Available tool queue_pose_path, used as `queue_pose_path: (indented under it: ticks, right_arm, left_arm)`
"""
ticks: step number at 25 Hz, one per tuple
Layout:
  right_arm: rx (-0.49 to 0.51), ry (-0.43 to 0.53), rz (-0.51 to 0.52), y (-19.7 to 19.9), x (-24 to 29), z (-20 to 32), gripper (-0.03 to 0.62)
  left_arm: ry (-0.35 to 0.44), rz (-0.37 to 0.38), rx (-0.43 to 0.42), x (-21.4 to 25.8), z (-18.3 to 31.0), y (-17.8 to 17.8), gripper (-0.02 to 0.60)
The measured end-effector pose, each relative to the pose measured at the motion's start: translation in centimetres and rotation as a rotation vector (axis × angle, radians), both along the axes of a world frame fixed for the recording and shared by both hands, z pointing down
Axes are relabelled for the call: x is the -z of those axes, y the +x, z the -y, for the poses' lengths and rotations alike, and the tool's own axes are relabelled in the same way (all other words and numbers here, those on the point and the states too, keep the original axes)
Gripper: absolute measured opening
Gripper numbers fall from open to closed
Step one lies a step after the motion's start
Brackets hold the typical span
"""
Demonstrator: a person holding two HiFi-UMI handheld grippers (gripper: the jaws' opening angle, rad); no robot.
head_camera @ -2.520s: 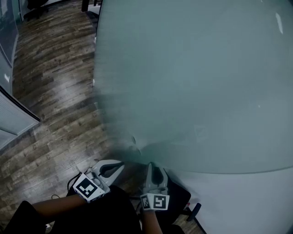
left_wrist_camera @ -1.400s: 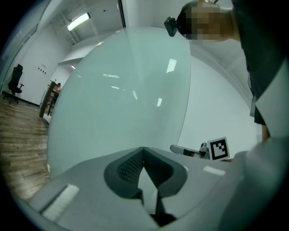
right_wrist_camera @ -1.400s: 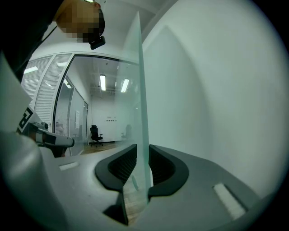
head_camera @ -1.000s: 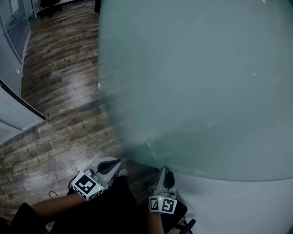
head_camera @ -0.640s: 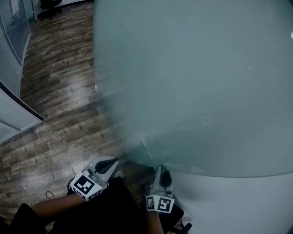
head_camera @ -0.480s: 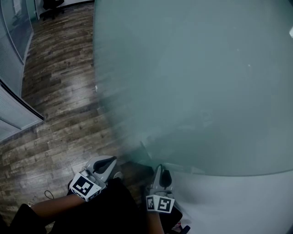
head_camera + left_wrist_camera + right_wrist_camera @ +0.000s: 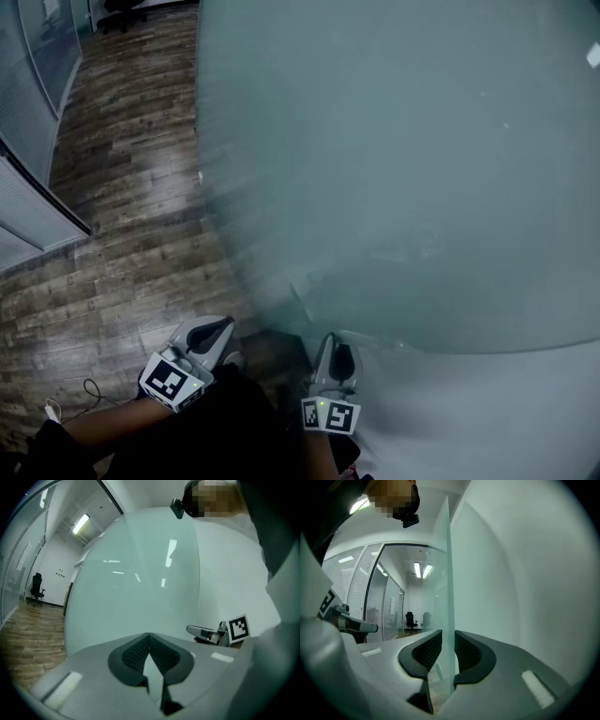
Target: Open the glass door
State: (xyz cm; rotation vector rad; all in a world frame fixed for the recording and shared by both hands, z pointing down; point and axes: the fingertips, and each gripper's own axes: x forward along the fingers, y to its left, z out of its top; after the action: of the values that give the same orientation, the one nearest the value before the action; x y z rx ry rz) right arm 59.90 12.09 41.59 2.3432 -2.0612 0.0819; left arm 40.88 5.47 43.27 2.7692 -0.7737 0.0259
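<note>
The frosted glass door (image 7: 394, 169) fills most of the head view, and its free edge runs down towards my hands. My right gripper (image 7: 336, 352) sits on that edge low down. In the right gripper view the pane's edge (image 7: 449, 573) stands upright between the two dark pads (image 7: 425, 651), which close on it from both sides. My left gripper (image 7: 211, 330) hangs to the left of the door, apart from it. Seen in the left gripper view, the left gripper (image 7: 150, 637) has its tips together and holds nothing, with the door's frosted face (image 7: 131, 597) ahead.
Dark wood floor (image 7: 122, 206) lies left of the door. A glass partition with blinds (image 7: 28, 187) runs along the far left. The white wall (image 7: 487, 412) meets the door at lower right. A cable (image 7: 56, 408) lies on the floor. An office chair (image 7: 409, 620) stands down the corridor.
Both grippers have drifted a little sideways and up in the head view. The right gripper has stayed on the door's edge, and the left has stayed shut and empty.
</note>
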Motion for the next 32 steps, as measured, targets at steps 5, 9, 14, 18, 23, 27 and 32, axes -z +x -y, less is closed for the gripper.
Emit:
queue_pose_path:
  ticks: [5, 9, 14, 18, 23, 27, 32]
  right_arm:
    - [0.016, 0.001, -0.006, 1.5, -0.2, 0.5, 0.086]
    - [0.029, 0.001, -0.005, 2.3, -0.3, 0.9, 0.086]
    - [0.040, 0.006, -0.005, 3.6, -0.4, 1.9, 0.086]
    - [0.041, 0.008, -0.004, 4.3, -0.1, 2.1, 0.087]
    - [0.044, 0.021, 0.011, 5.0, 0.4, 2.4, 0.091]
    - [0.041, 0.022, 0.014, 5.7, 0.2, 2.7, 0.092]
    - [0.030, 0.024, 0.025, 6.1, -0.5, 2.7, 0.095]
  left_arm:
    - [0.003, -0.028, 0.036, 0.0, 0.2, 0.7, 0.000]
    - [-0.002, -0.027, 0.063, -0.4, 0.4, 1.0, 0.000]
    - [-0.004, -0.035, 0.067, -0.4, 0.9, 2.0, 0.000]
    - [-0.002, -0.039, 0.071, 0.1, 0.9, 2.3, 0.000]
    - [-0.009, -0.032, 0.070, 0.2, 0.9, 2.4, 0.000]
    - [-0.009, -0.029, 0.074, 0.0, 1.0, 2.4, 0.000]
    - [-0.006, -0.024, 0.069, -0.5, 0.6, 2.3, 0.000]
